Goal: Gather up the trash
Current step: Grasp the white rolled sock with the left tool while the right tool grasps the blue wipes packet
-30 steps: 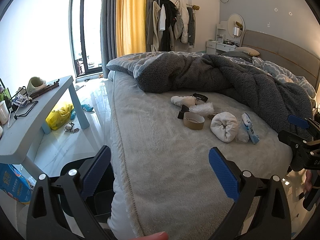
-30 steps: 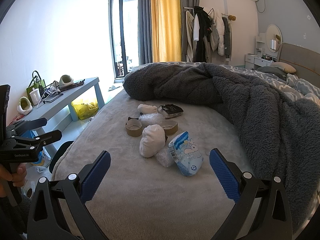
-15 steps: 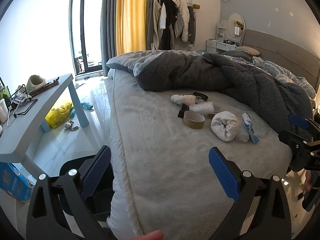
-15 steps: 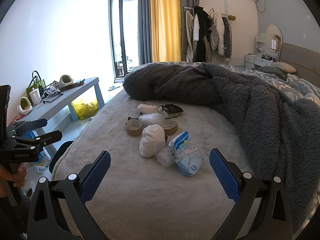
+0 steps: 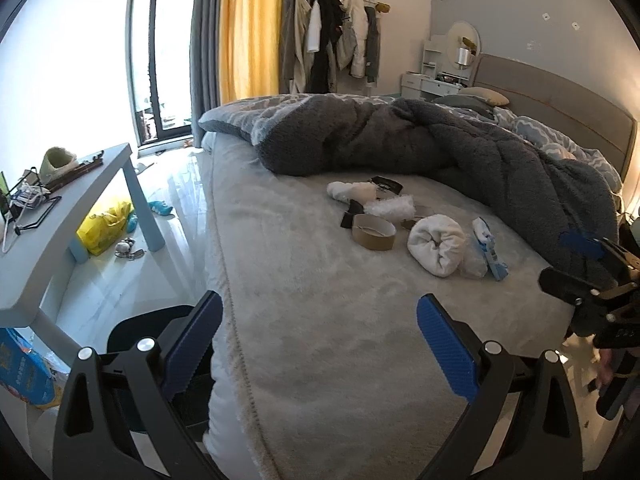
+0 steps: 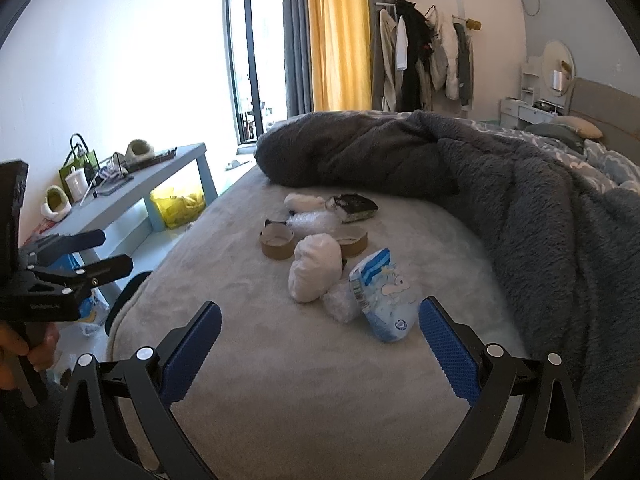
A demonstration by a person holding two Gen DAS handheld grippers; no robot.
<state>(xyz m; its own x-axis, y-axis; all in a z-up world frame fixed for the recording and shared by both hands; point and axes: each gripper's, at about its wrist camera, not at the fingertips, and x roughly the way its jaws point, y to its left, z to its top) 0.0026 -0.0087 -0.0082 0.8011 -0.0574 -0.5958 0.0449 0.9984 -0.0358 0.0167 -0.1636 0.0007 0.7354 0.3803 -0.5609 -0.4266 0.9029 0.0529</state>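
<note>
My left tongs (image 5: 318, 334) and right tongs (image 6: 320, 338) — both spread wide, empty — face trash clustered on the bed (image 6: 280, 380): cardboard tape core (image 6: 276, 243), blue-white wrapper (image 6: 382, 296).

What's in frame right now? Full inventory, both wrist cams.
tape rolls: 2, brown cardboard, mid-bed
white bundle: 1, white, between the rolls
snack bag: 1, blue-white, nearest right tongs
clear plastic wad: 1, against snack bag
bubble wrap: 1, clear, behind rolls
dark packet: 1, black, by blanket
white wad: 1, far end of pile
blanket: 1, dark grey, heaped on bed
bed: 1, light grey cover
side table: 1, pale blue, cluttered, left of bed
yellow bag: 1, floor under table
left tongs: open, empty
right tongs: open, empty
</note>
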